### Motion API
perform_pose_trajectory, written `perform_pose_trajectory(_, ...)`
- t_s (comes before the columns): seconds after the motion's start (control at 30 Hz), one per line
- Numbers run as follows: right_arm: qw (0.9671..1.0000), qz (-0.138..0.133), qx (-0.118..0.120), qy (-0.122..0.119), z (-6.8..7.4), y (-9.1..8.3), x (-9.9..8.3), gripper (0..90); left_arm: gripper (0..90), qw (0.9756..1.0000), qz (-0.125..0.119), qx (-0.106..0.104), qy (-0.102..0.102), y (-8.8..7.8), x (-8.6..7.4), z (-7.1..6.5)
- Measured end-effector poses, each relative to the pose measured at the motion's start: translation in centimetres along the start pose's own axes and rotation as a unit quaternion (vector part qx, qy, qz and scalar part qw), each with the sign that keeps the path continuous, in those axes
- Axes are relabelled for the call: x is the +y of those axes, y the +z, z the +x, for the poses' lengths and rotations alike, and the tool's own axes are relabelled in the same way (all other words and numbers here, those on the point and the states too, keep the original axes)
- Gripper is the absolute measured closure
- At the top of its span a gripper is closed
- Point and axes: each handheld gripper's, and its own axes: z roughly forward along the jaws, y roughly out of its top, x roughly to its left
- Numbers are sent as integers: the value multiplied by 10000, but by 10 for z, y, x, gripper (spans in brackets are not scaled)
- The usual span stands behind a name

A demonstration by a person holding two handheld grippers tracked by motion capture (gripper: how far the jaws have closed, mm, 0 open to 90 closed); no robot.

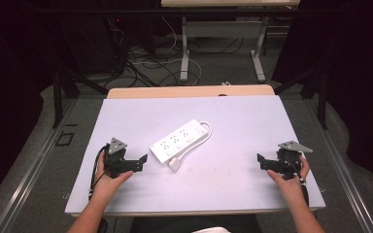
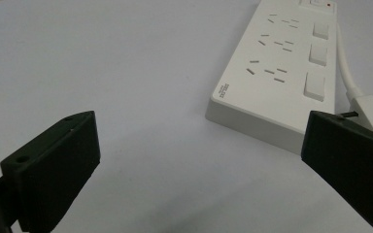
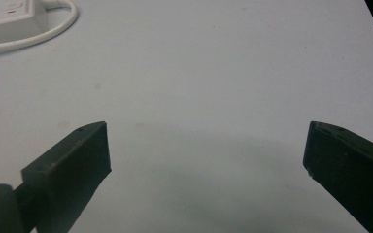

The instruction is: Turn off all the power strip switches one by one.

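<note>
The power strip (image 3: 9, 22) and its cable (image 3: 53, 26) are cut off at the right gripper view's edge.

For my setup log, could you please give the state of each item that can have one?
power strip: flat on the table, sockets empty
plug: unplugged, beside the strip
cord: looped round the strip's far end
left gripper: open, empty
right gripper: open, empty

White power strip (image 1: 179, 141) lies flat, diagonal, mid-table; cord looped, plug alongside.
</note>
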Motion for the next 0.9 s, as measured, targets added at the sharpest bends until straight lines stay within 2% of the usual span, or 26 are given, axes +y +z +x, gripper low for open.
perform_pose_trajectory(0.07,10000,-3,-11,-57,2,-1,-1,27,4,10000,-29,-50,12,2,1,-1)
perform_pose_trajectory(0.23,9999,-5,14,-123,4,-3,-3,32,5,9999,113,-75,75,8,1,-5)
perform_pose_trajectory(0.53,9995,-42,98,-310,13,-1,-1,46,34,10000,-17,-57,23,0,0,-8)
perform_pose_trajectory(0.6,9993,35,199,-305,15,0,0,51,65,10000,-59,-36,-18,-2,-1,-8)
perform_pose_trajectory(0.7,9991,42,228,-347,18,1,2,58,96,10000,-40,-28,31,-3,0,-9)
perform_pose_trajectory(0.77,9985,65,327,-438,26,4,4,70,123,9999,-132,23,42,-4,-1,-10)
perform_pose_trajectory(0.83,9979,72,420,-488,32,6,7,89,140,9999,-94,29,44,-6,-1,-10)
perform_pose_trajectory(0.9,9964,28,463,-709,39,8,11,122,155,9999,-132,44,73,-6,-1,-11)
